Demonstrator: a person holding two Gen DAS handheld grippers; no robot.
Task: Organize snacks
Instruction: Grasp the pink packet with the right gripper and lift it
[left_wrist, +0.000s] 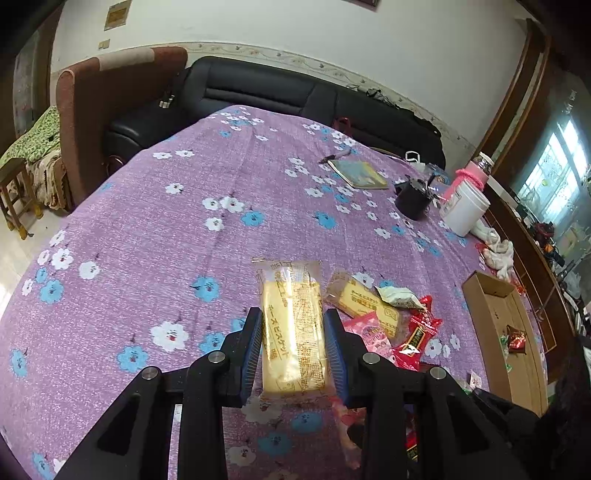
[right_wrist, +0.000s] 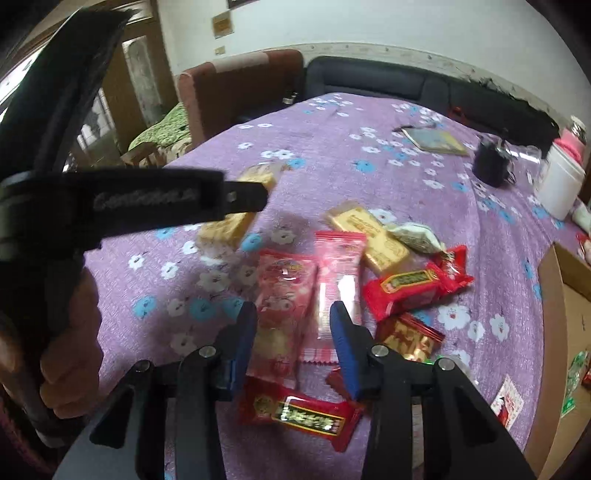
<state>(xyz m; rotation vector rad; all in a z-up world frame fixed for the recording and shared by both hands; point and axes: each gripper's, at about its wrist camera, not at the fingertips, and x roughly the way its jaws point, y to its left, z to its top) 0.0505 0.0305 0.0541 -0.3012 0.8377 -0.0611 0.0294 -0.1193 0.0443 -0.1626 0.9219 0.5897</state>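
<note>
My left gripper (left_wrist: 293, 317) is shut on a long yellow biscuit pack (left_wrist: 291, 328), holding it by its sides above the purple flowered tablecloth (left_wrist: 147, 221). In the right wrist view the same pack (right_wrist: 225, 225) shows under the left tool's black body (right_wrist: 147, 199), which a hand (right_wrist: 70, 332) holds. My right gripper (right_wrist: 291, 314) stands open over a pile of snacks. A pink patterned packet (right_wrist: 284, 295) and a pale pink packet (right_wrist: 340, 273) lie on the cloth between and below its fingers. Around them are red packets (right_wrist: 410, 291), a second yellow pack (right_wrist: 373, 232) and a green-white packet (right_wrist: 417, 236).
An open cardboard box (left_wrist: 506, 332) with a few wrappers in it lies at the right table edge. Farther back stand a white tub (left_wrist: 463, 208), a black cup (left_wrist: 412, 201) and a notebook (left_wrist: 358, 173). A black sofa (left_wrist: 295, 92) runs behind the table.
</note>
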